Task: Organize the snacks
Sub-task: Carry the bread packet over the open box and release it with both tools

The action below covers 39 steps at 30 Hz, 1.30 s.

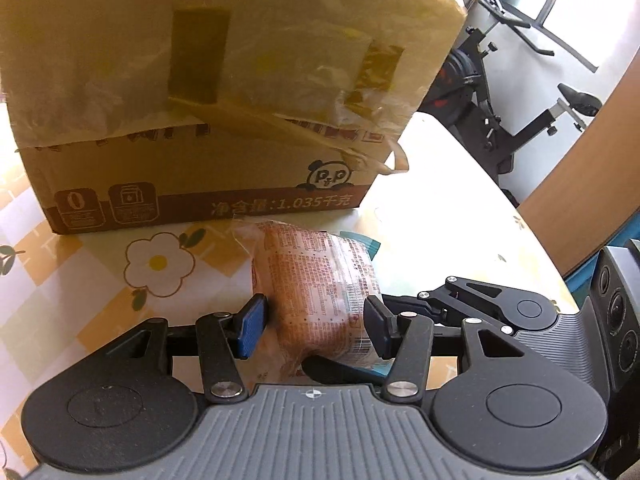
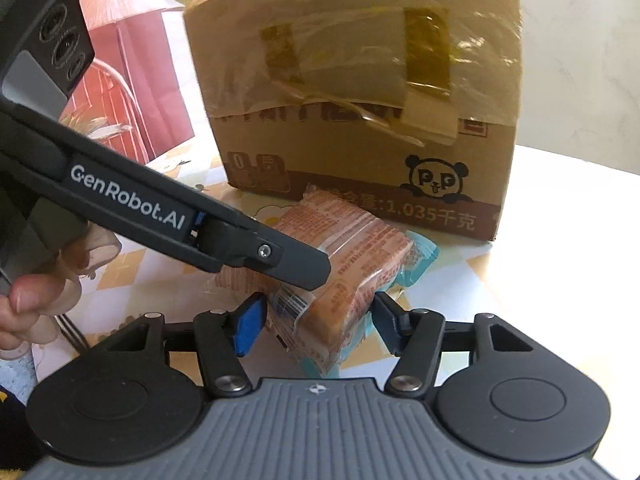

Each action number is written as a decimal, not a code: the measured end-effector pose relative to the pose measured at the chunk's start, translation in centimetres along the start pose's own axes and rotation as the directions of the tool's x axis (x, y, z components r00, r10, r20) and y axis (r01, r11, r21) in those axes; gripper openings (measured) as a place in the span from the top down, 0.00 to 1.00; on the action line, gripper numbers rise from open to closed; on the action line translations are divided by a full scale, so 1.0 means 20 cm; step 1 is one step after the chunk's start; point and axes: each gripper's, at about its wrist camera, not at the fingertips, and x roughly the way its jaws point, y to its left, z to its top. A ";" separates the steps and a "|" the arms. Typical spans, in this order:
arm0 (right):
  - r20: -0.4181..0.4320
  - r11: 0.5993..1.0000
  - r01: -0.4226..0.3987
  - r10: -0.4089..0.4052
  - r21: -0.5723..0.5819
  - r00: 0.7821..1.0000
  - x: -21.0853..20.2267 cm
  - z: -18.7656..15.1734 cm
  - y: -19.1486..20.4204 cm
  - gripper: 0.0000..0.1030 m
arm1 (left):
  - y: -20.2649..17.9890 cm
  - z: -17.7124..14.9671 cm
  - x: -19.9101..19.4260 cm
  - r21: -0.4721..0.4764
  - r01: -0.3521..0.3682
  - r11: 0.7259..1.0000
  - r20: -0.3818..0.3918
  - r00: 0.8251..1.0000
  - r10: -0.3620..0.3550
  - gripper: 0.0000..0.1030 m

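Note:
An orange printed snack packet (image 1: 320, 284) lies on the floral tablecloth in front of a taped cardboard box (image 1: 224, 92). A teal wrapper (image 2: 420, 256) shows under the packet. My left gripper (image 1: 316, 326) is open, its pads on either side of the packet's near end, a small gap at each side. My right gripper (image 2: 318, 324) is open too and straddles the same packet (image 2: 352, 248) from the other side. The box (image 2: 360, 100) stands just behind. The left gripper's body (image 2: 160, 216) crosses the right wrist view and covers part of the packet.
The table (image 1: 448, 216) has a curved edge on the right, with an exercise bike (image 1: 500, 92) on the floor beyond it. A red lamp and chair (image 2: 128, 72) stand behind the table's left side. The person's hand (image 2: 36, 292) holds the left gripper.

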 end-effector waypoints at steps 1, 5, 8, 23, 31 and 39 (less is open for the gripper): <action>0.002 1.000 0.004 -0.004 -0.006 1.000 0.00 0.01 0.01 0.41 | 0.00 0.00 -0.02 -0.002 0.006 1.000 0.007 1.000 -0.005 0.47; 0.022 0.999 0.021 -0.020 -0.046 1.000 -0.05 0.05 0.06 0.42 | 0.00 -0.01 -0.09 -0.026 0.045 0.999 0.041 0.998 -0.044 0.47; 0.039 0.996 0.034 -0.031 -0.084 0.999 -0.12 0.08 0.10 0.43 | 0.02 -0.02 -0.19 -0.037 0.070 0.997 0.078 0.995 -0.067 0.48; 0.222 0.984 0.050 -0.011 -0.169 0.975 -0.38 0.53 0.25 0.44 | -0.04 0.24 -0.73 0.046 0.075 0.996 0.355 0.931 -0.086 0.48; 0.270 0.970 0.059 0.008 -0.237 0.963 -0.33 0.89 0.18 0.44 | 0.01 0.55 -0.78 0.036 0.062 0.997 0.448 0.891 -0.071 0.47; 0.222 0.985 0.037 0.001 -0.170 0.975 -0.09 1.14 0.00 0.45 | 0.16 0.84 -0.60 -0.069 0.080 0.994 0.408 0.912 -0.045 0.47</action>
